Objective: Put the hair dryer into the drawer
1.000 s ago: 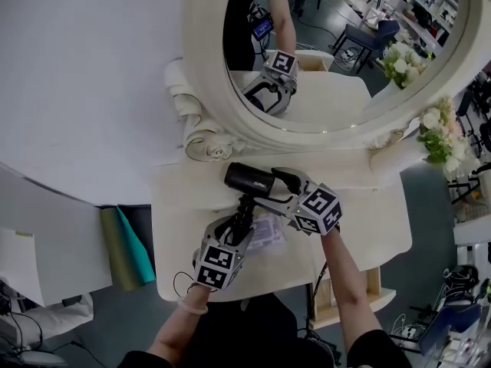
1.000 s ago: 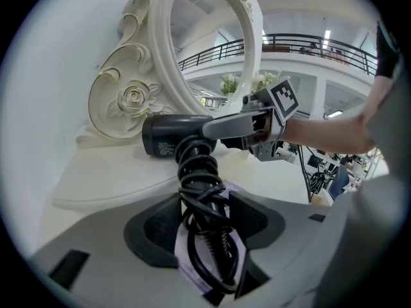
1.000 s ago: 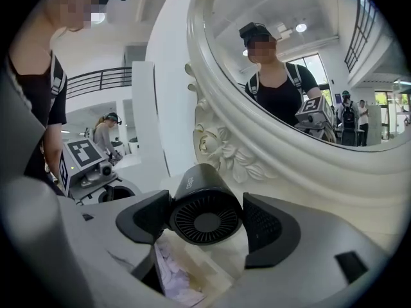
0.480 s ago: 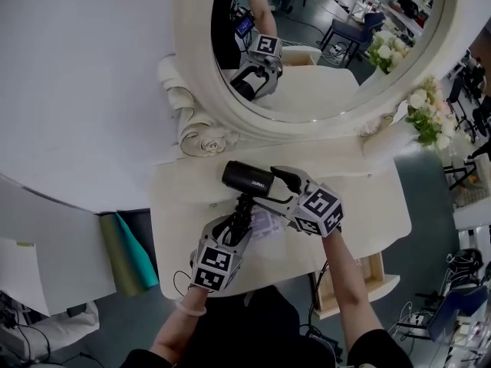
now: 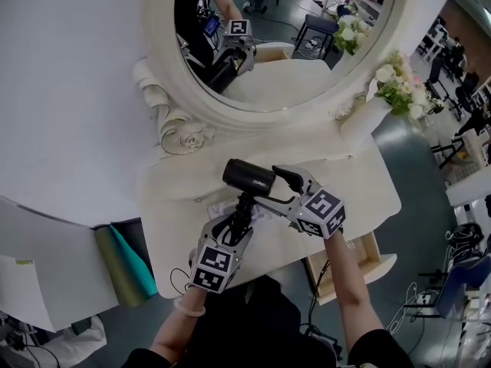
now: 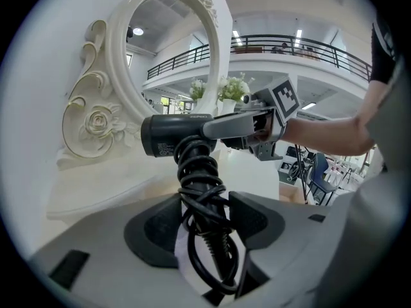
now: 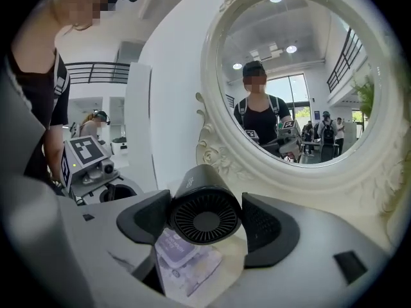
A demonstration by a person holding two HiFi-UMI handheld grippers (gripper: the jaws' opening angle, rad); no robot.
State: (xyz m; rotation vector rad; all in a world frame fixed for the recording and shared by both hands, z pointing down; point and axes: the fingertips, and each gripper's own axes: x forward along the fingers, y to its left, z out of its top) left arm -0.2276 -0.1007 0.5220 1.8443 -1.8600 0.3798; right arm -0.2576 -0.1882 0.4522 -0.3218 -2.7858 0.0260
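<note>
left tool (image 5: 239,222) clenched on the cord-wrapped handle of the hair dryer (image 5: 249,179) | right tool (image 5: 278,185) clamped across the barrel at its grille end | hair dryer held over the bench (image 5: 362,179), above a lilac packet (image 7: 186,256) | drawer (image 5: 365,271) open at the bench's right | oval mirror (image 5: 230,118) behind

I'm counting one hair dryer (image 5: 249,178), two grippers (left gripper (image 5: 239,221), right gripper (image 5: 284,182)), one mirror (image 5: 186,104), one table (image 5: 357,181), one drawer (image 5: 377,264).

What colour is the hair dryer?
Black. The hair dryer shows best in the right gripper view.
</note>
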